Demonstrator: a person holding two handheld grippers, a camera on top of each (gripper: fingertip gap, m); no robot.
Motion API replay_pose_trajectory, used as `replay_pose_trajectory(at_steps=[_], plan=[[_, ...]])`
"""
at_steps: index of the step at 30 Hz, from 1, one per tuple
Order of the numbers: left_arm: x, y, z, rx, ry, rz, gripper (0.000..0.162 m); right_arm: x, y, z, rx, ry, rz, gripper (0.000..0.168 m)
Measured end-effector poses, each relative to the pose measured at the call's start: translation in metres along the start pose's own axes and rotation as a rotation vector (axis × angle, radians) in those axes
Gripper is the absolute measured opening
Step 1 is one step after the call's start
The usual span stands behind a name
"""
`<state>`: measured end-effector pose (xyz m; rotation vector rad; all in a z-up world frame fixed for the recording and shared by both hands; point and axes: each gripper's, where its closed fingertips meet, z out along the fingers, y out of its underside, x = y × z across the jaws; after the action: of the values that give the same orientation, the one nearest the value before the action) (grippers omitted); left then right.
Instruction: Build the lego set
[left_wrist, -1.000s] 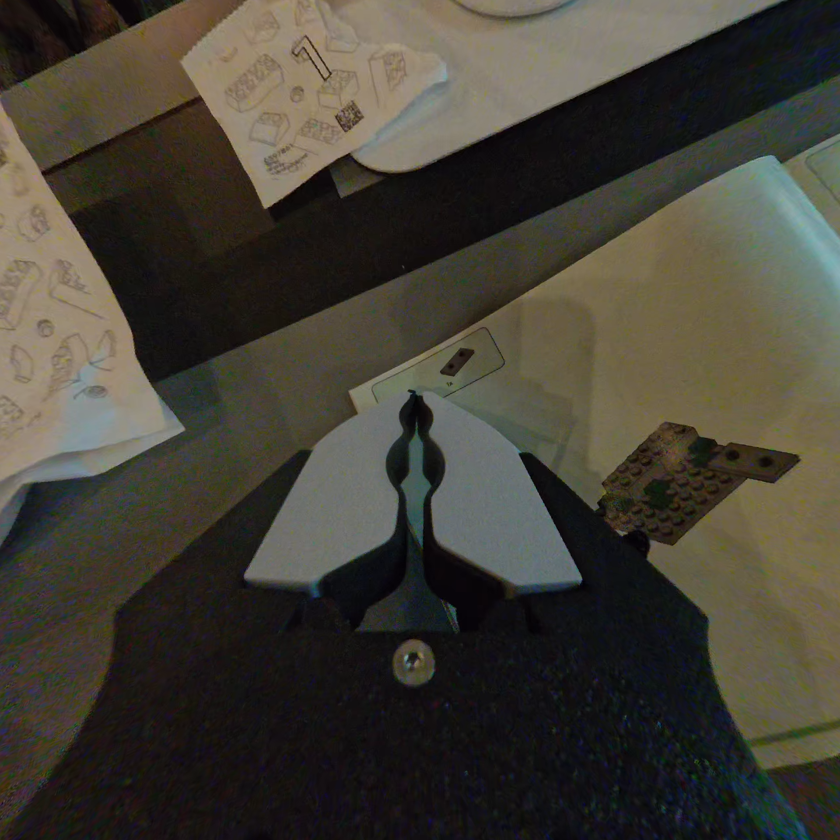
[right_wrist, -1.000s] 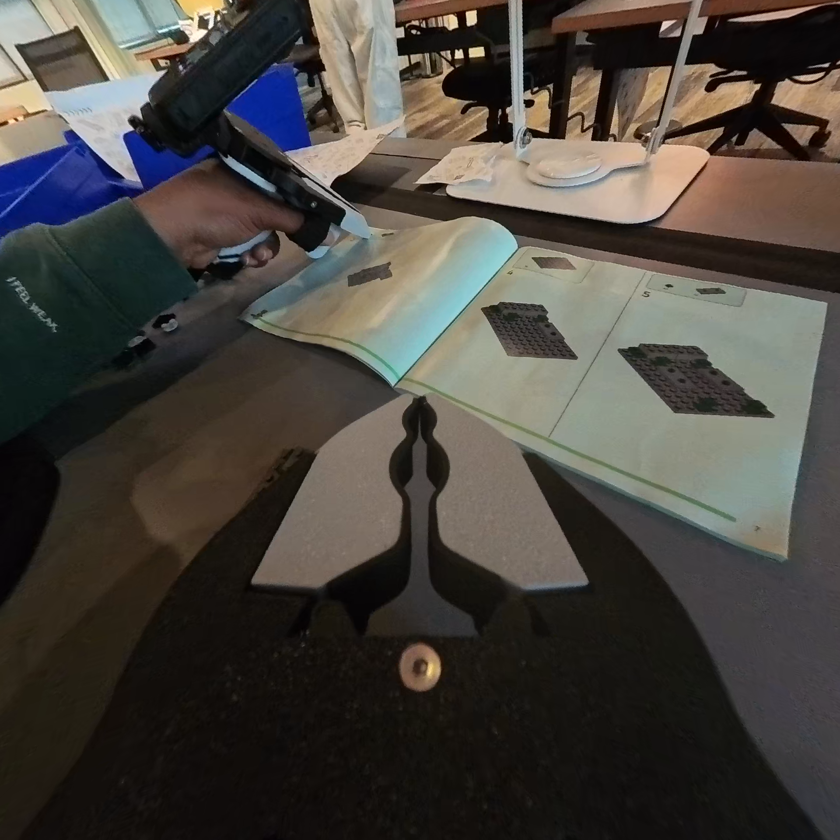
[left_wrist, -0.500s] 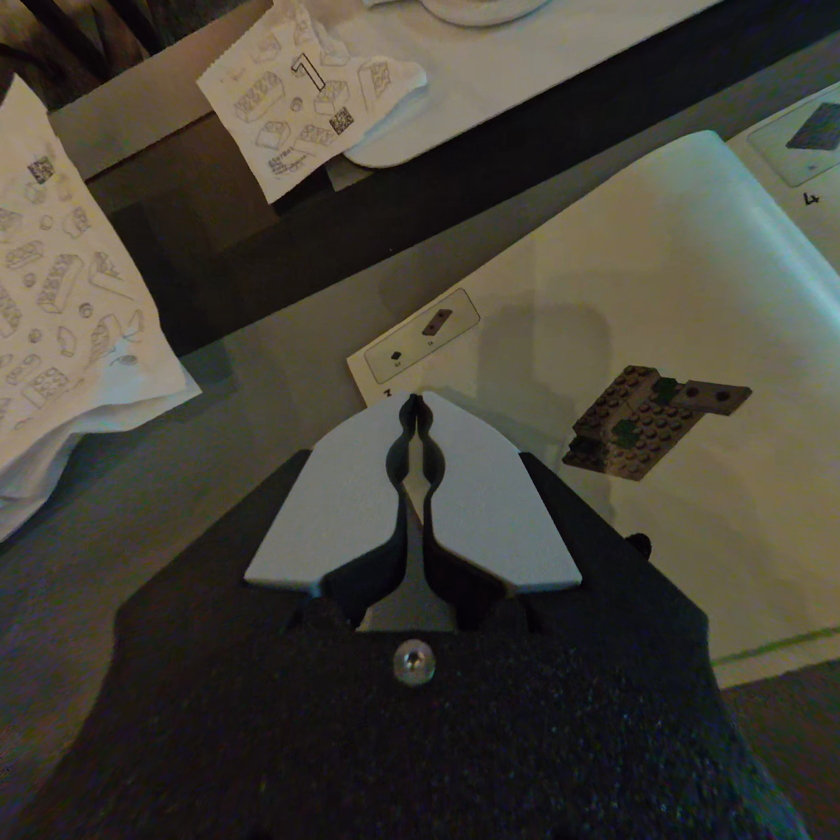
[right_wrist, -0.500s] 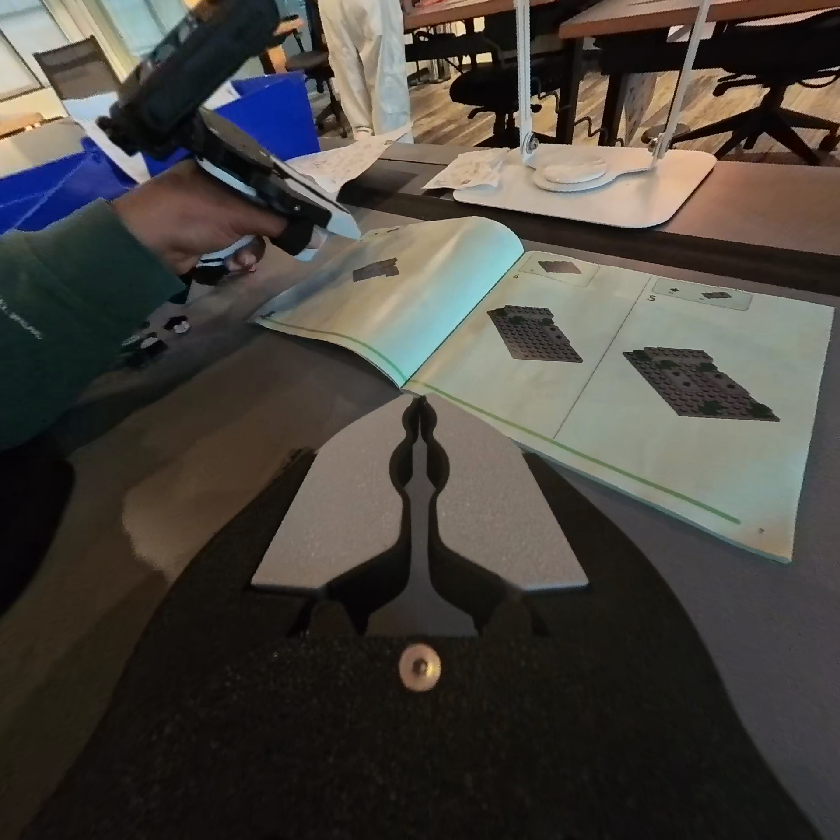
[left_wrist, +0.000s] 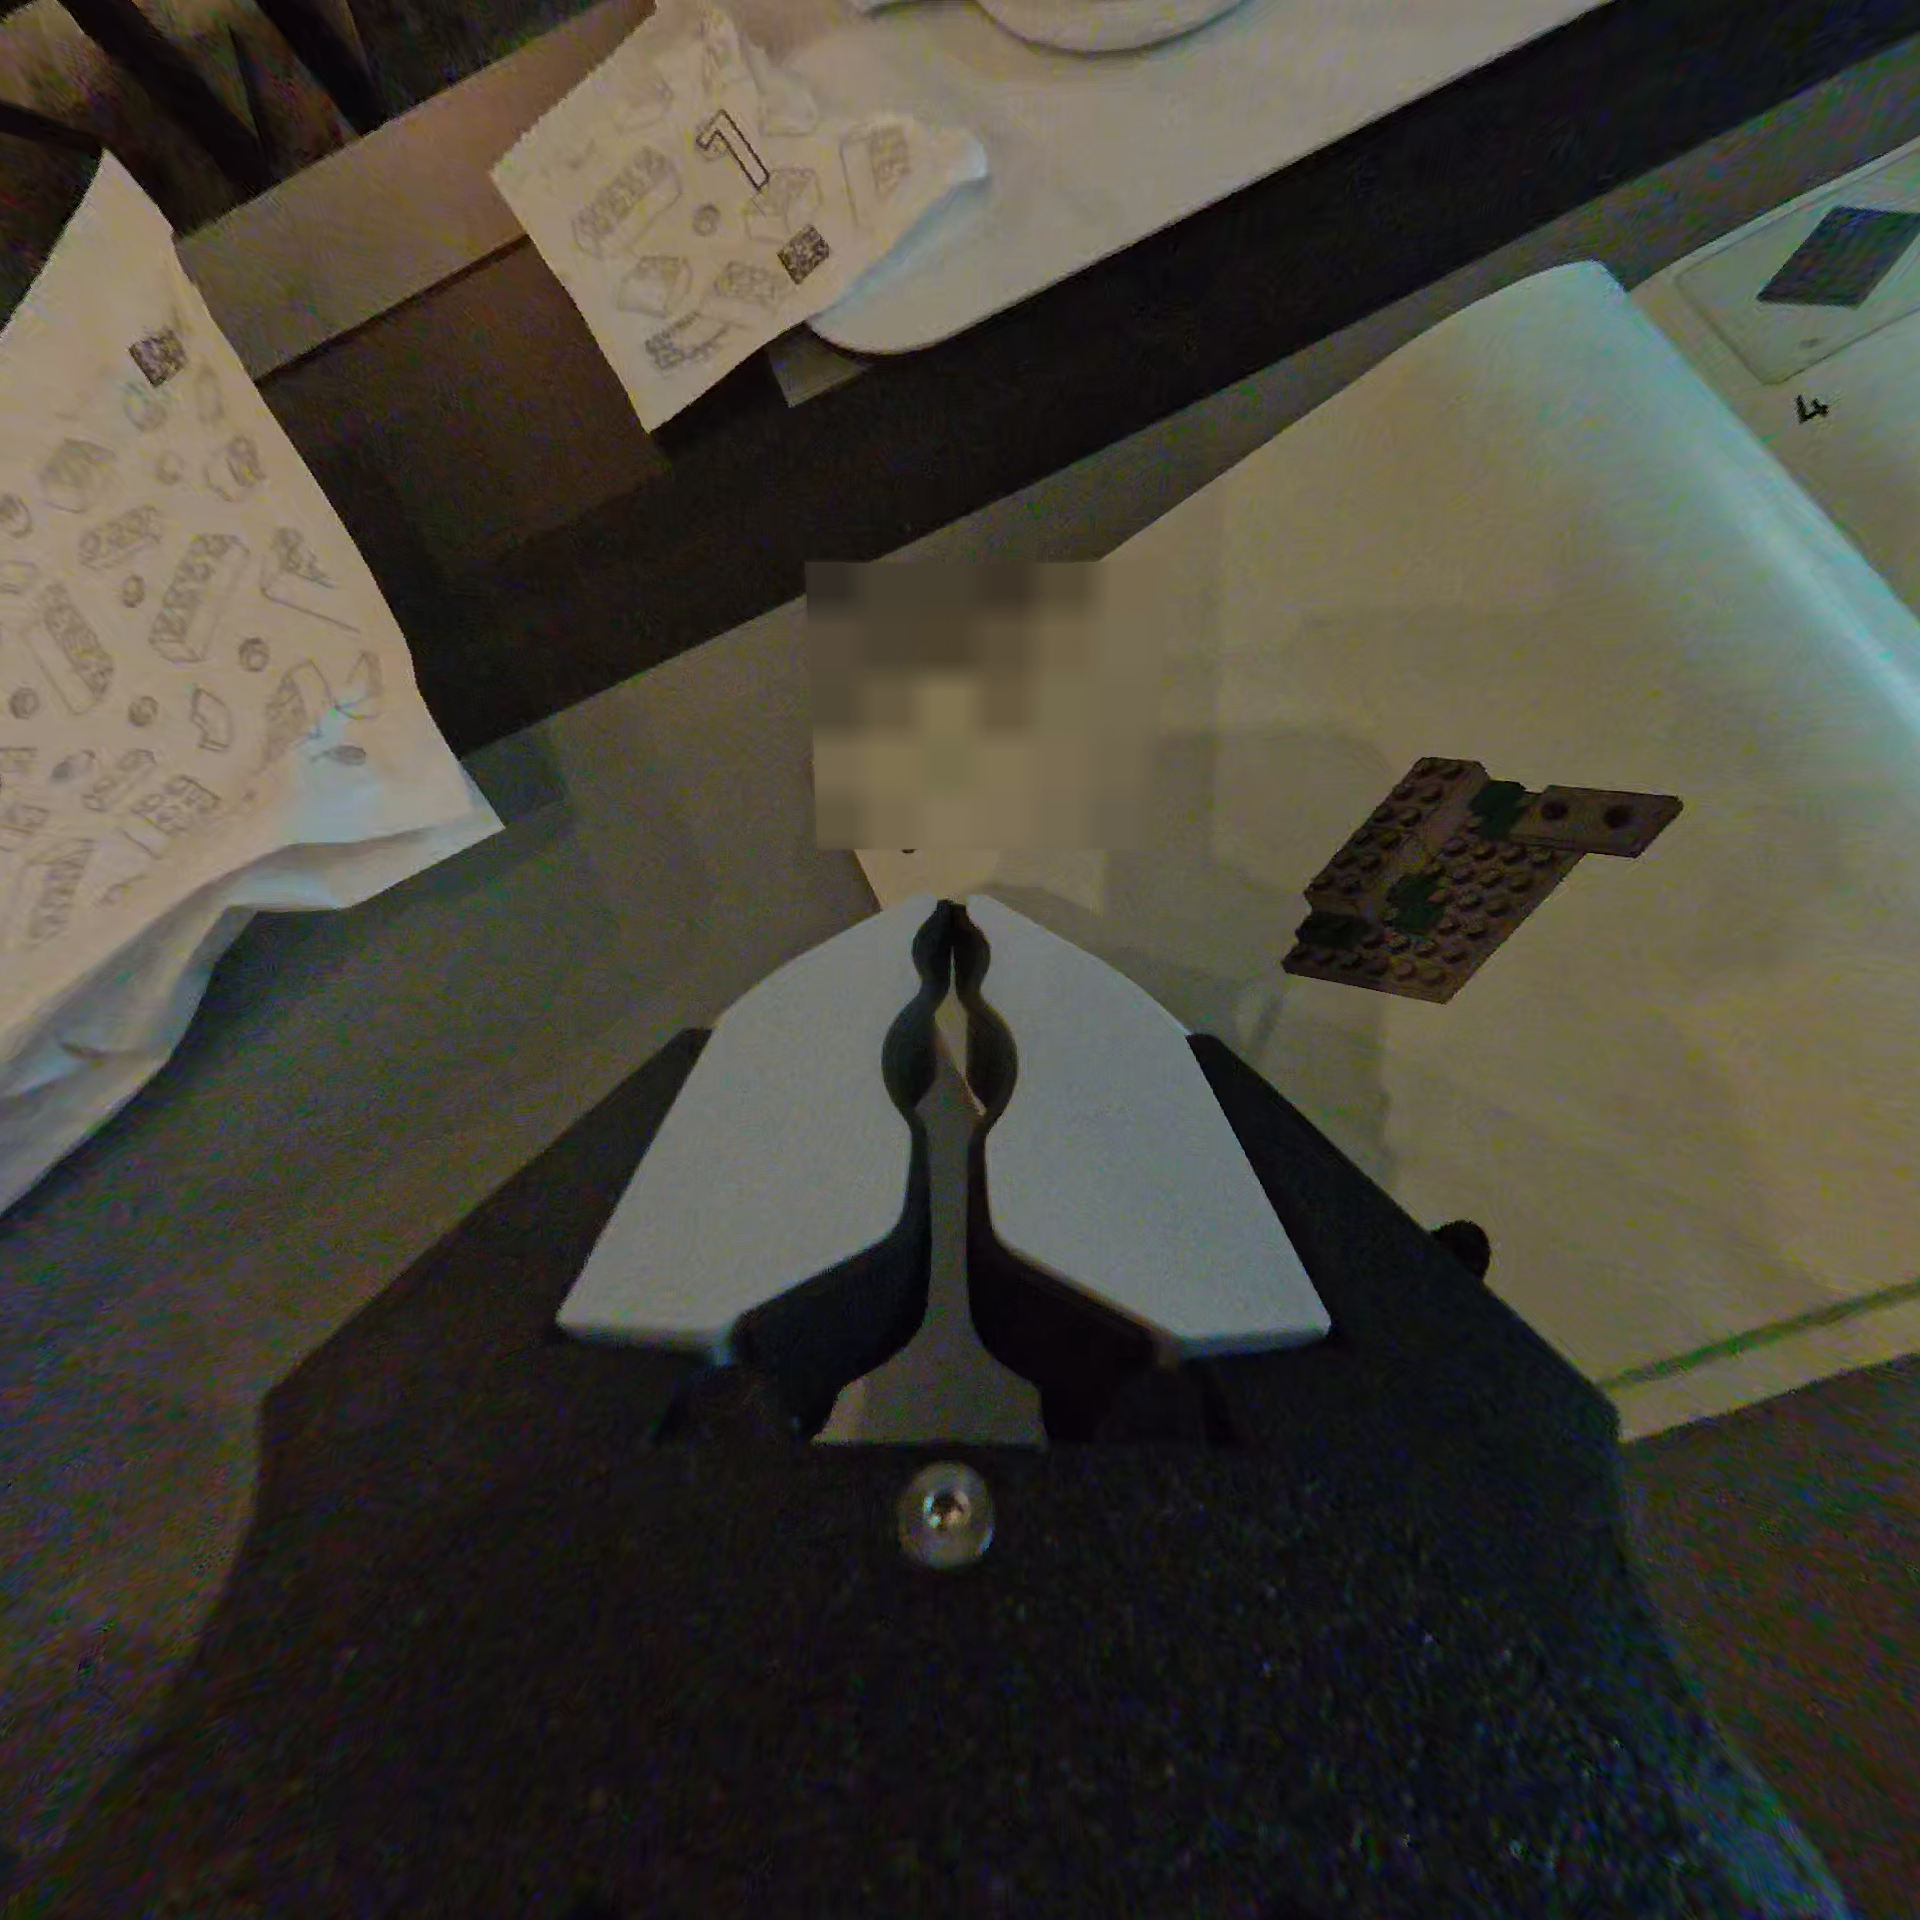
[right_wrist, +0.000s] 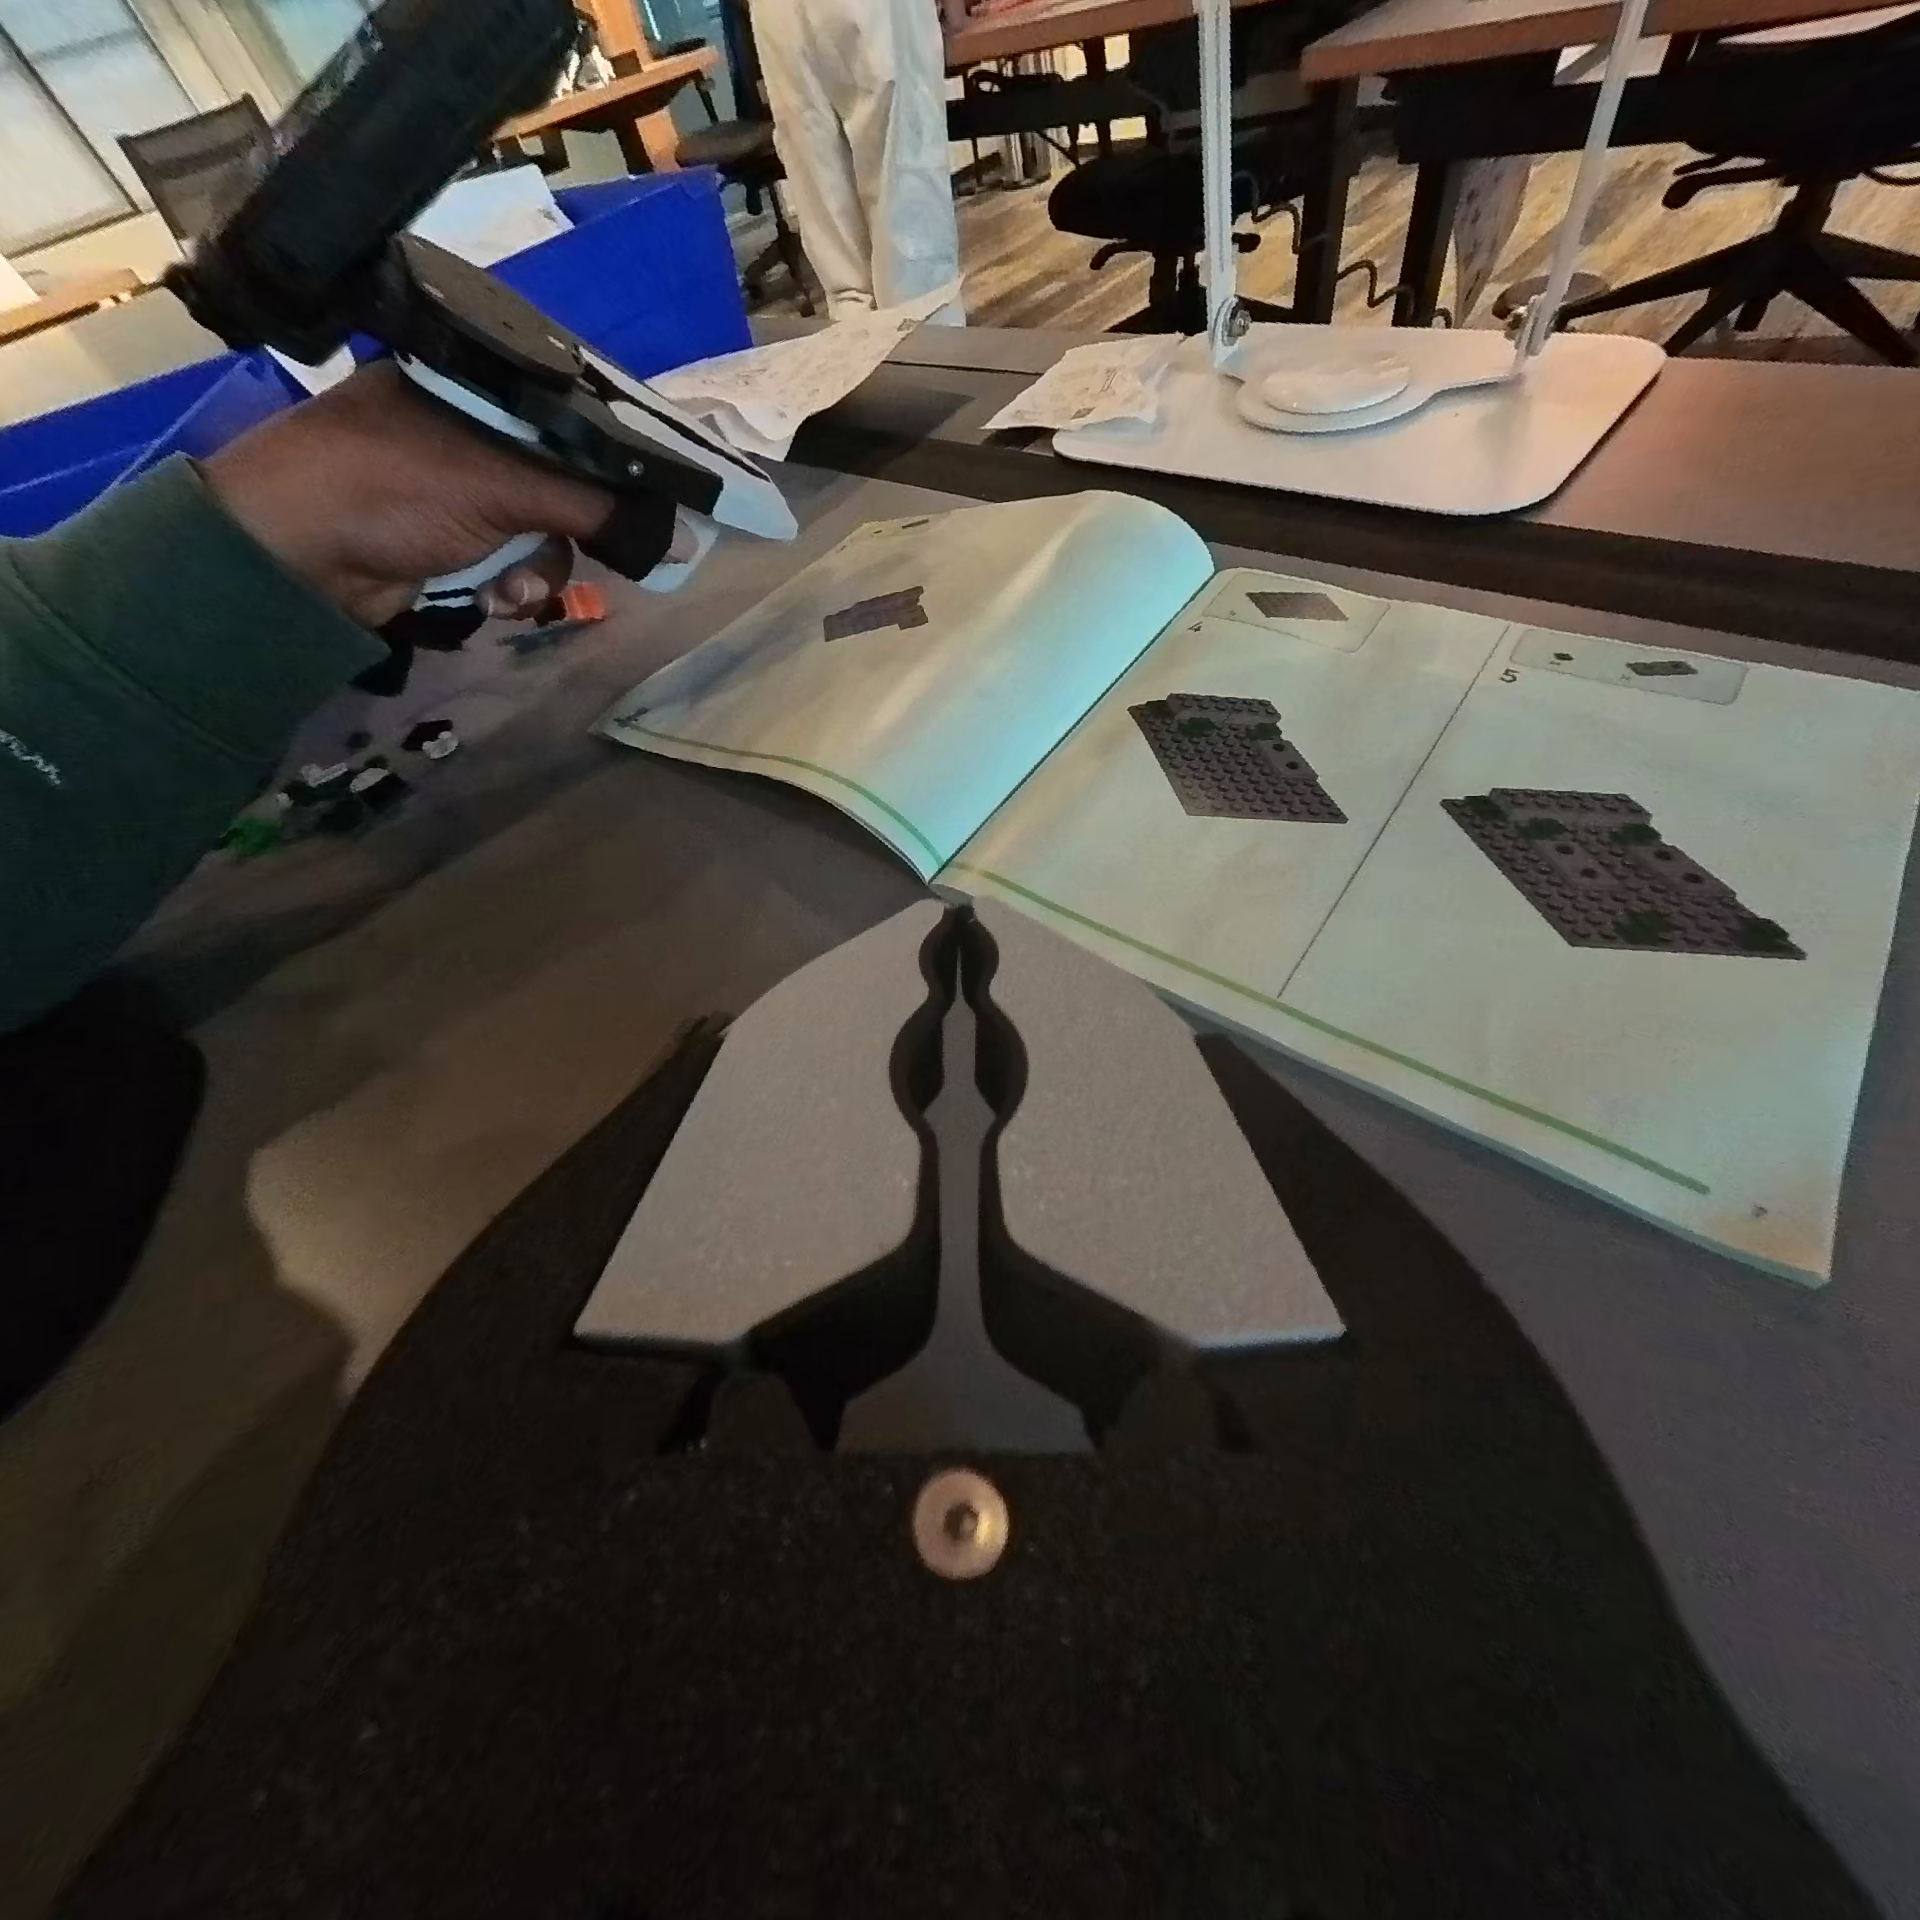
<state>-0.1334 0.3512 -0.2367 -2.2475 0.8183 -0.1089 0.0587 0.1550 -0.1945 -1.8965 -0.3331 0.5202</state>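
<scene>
- Comparing with a second ago, the left gripper (left_wrist: 951, 914) has drawn back from the instruction booklet (right_wrist: 1403, 831): its tips were over the booklet's left page corner, and now they are lifted away toward the loose pieces (right_wrist: 343, 779), which lie at about 9 o'clock in the right wrist view.
- Its jaws are pressed together with nothing between them. The right gripper (right_wrist: 958, 920) is the same, tips touching and empty, low over the table (right_wrist: 623, 987) just before the booklet's near edge.
- My judgement: the person checked the page and now goes for a brick, so the building is only at its beginning.
- No built model shows; what looks like gray plates, at 3 o'clock in the left wrist view, is only a printed drawing.
- Writing: the booklet has step numbers and the paper bags (left_wrist: 748, 208) at 12 and 9 o'clock have printed drawings and codes; I do not copy them. No brand name can be read.
</scene>
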Motion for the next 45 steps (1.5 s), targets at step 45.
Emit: replay_pose_trajectory(at_steps=[45], plan=[[0.008,-0.015,-0.006,0.084,0.102,-0.002,0.011,0.060,-0.063,0.106,-0.375,-0.544,-0.460,0.050]])
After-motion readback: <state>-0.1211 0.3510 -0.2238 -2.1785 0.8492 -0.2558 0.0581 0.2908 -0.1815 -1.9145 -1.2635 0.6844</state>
